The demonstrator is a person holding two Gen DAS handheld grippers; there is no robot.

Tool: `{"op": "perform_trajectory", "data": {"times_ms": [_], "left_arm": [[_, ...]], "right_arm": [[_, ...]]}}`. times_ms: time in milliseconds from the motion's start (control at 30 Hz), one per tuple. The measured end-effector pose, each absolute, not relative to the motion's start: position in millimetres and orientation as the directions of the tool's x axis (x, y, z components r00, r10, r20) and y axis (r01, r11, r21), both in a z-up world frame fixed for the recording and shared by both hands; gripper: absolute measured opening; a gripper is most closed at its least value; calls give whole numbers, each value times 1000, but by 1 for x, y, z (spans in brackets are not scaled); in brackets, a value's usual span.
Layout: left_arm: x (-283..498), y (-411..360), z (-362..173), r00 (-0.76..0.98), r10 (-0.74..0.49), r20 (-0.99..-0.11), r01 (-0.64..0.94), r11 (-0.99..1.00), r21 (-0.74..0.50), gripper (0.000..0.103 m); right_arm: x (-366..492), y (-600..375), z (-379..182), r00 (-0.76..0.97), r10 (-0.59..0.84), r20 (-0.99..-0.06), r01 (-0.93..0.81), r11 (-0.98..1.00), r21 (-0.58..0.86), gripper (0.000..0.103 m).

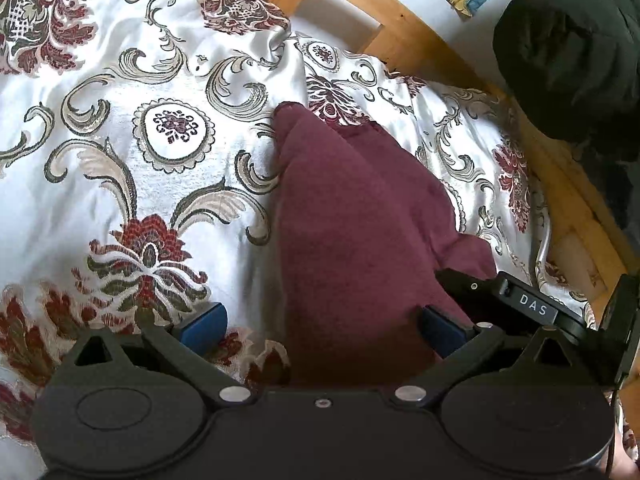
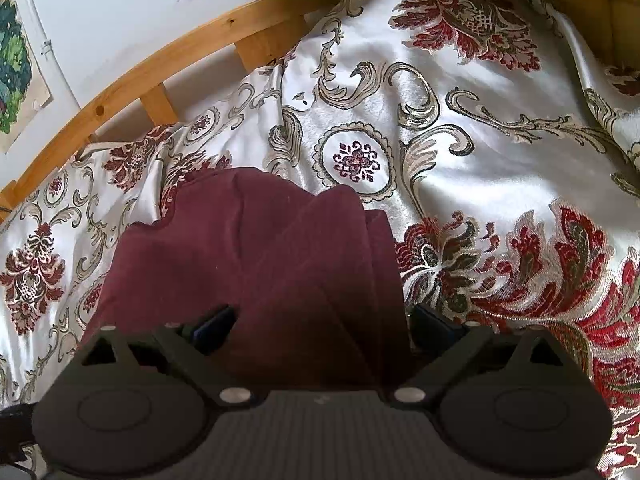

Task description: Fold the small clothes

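Both hand-held grippers, left [image 1: 320, 328] and right [image 2: 320, 330], gape over the maroon garment [image 1: 352, 216]; slick bedspread [image 1: 120, 128] risks bunching.

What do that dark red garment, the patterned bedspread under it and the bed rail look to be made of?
The dark red garment looks like a soft, matte knit or fleece: fuzzy surface, no shine. The patterned bedspread looks like satin-like brocade: glossy white ground with woven-looking red and olive scrolls. The bed rail looks like pale, lightly varnished wood, probably pine: visible knots and grain.
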State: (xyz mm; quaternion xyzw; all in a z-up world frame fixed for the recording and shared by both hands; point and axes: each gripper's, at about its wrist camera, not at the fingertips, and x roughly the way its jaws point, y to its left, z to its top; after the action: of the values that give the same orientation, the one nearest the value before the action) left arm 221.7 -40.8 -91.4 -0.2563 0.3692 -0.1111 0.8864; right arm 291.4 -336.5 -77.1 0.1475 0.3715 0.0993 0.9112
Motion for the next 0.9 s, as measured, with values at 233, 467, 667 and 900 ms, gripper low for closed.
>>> {"op": "perform_trajectory", "data": {"times_ms": [233,467,667,900], "left_arm": [[222,-41,-93,696,-398,-598,5,836,-549,102],[222,-44,-92,680,-451,-579,50,816,-576,102],[222,-49,-93,667,-471,-577,80,815,-573,102],[221,-48,-93,656,-500,-565,103,801,-590,97]], "right_arm": [[291,-336,-75,726,283,-626,-69,937,343,91],[291,-335,-73,735,299,-609,-92,933,347,80],[292,-334,-74,729,308,-611,-93,929,357,80],[291,-332,-71,723,325,-609,-115,927,357,67]]}}
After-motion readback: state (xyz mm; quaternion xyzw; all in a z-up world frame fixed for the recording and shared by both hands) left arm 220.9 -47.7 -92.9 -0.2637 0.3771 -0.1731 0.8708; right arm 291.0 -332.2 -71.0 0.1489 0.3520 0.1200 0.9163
